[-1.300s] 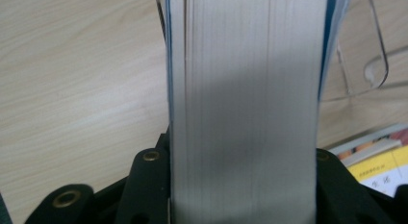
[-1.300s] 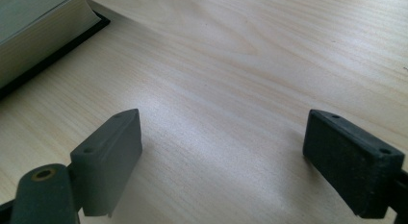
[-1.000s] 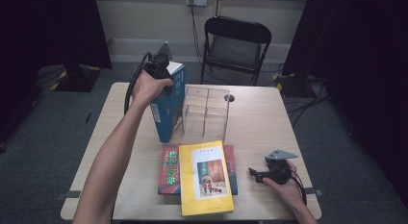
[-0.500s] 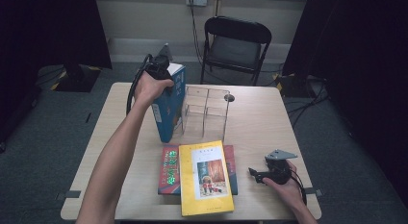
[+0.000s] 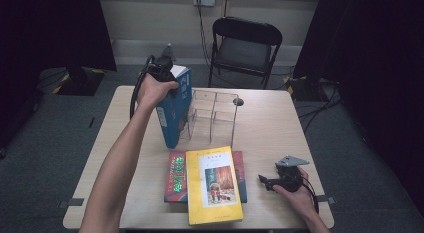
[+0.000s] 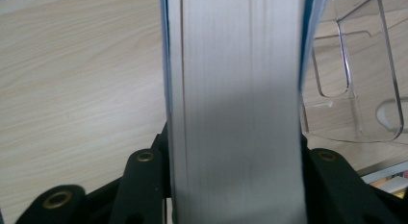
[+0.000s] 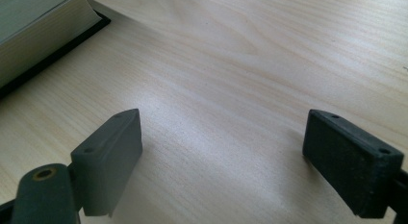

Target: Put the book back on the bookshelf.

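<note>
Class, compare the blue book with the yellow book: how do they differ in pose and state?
The blue book stands upright beside the clear rack; the yellow book lies flat on another book. The left tool straddles the blue book from above; nothing touches the yellow one. Both are on the wooden table.

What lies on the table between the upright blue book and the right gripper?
Between blue book and right gripper, the high view shows a yellow book stacked on a red book.
</note>
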### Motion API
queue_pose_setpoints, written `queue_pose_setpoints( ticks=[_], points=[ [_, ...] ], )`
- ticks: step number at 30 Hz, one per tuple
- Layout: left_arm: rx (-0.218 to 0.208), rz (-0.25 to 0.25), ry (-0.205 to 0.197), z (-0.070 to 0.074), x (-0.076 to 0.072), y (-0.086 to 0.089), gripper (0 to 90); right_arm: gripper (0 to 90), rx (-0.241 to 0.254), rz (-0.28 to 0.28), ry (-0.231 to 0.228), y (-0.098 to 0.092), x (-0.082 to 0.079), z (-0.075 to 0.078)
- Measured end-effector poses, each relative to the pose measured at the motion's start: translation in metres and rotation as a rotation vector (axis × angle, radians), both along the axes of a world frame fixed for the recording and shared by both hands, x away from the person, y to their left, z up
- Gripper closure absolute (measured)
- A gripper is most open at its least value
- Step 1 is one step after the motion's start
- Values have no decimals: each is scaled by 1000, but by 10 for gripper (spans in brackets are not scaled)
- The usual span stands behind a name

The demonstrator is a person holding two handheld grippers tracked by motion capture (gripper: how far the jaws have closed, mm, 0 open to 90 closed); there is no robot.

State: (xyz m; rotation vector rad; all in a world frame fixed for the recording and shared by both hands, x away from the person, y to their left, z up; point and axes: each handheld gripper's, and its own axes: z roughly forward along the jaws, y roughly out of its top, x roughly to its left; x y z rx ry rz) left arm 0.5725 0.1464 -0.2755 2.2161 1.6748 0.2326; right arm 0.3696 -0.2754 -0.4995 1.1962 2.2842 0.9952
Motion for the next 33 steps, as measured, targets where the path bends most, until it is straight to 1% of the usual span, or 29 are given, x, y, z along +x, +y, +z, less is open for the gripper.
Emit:
queue_pose_setpoints(
  ticks=[1, 2, 5, 6, 9, 11, 12, 13, 14, 16, 18, 19, 20, 21, 22, 23, 24, 25, 27, 30, 31, 32, 33],
  points=[
    [-5, 7, -5, 2, -1, 2, 571, 137, 0, 0, 0, 0, 0, 0],
    [-9, 4, -18, 4, -3, 4, 562, 136, 0, 0, 0, 0, 0, 0],
    [-31, -5, -40, 6, -5, 8, 552, 136, 0, 0, 0, 0, 0, 0],
    [-32, -3, -46, 6, -6, 8, 547, 137, 0, 0, 0, 0, 0, 0],
    [-42, -26, -66, 6, -11, 9, 529, 137, 0, 0, 0, 0, 0, 0],
    [-51, -30, -98, 6, -16, 12, 514, 136, 0, 0, 0, 0, 0, 0],
    [-60, -41, -103, 6, -19, 14, 502, 136, 0, 0, 0, 0, 0, 0],
    [-60, -41, -103, 6, -19, 14, 485, 137, 0, 0, 1, 0, 0, 0],
    [-69, -51, -134, 5, -25, 19, 465, 137, 0, 0, 0, 0, 0, 0],
    [-89, -68, -163, 4, -31, 23, 442, 137, 0, 0, 0, 0, 0, 0],
    [-95, -74, -196, 1, -37, 25, 408, 137, 0, 0, 0, 0, 0, 0],
    [-99, -83, -218, -2, -41, 26, 402, 137, 0, 0, 1, 0, 0, 0],
    [-107, -88, -230, -3, -44, 27, 394, 136, 0, 0, 0, 0, 0, 0],
    [-116, -103, -254, -5, -48, 28, 387, 136, 0, 0, 1, 0, 0, 0],
    [-115, -111, -275, -7, -52, 29, 387, 136, 0, -1, 0, 0, 0, 0],
    [-129, -114, -304, -11, -58, 30, 375, 136, 0, -1, 0, 0, 0, 0],
    [-142, -123, -319, -13, -62, 32, 363, 137, 0, -1, 1, 0, 0, 0],
    [-142, -123, -319, -13, -62, 32, 370, 136, 0, -1, 1, 0, 0, 0],
    [-152, -125, -375, -24, -73, 35, 368, 136, 0, -2, 1, 0, 0, 0],
    [-185, -131, -402, -34, -80, 39, 359, 136, 0, -2, 0, 0, 0, 0],
    [-185, -131, -402, -34, -80, 39, 359, 136, 0, -2, 0, 0, 0, 0],
    [-186, -135, -425, -43, -86, 40, 364, 136, 0, -2, 0, 0, 0, 0],
    [-189, -135, -430, -47, -88, 40, 364, 136, -1, -2, 0, 0, 0, 0]
  ],
)
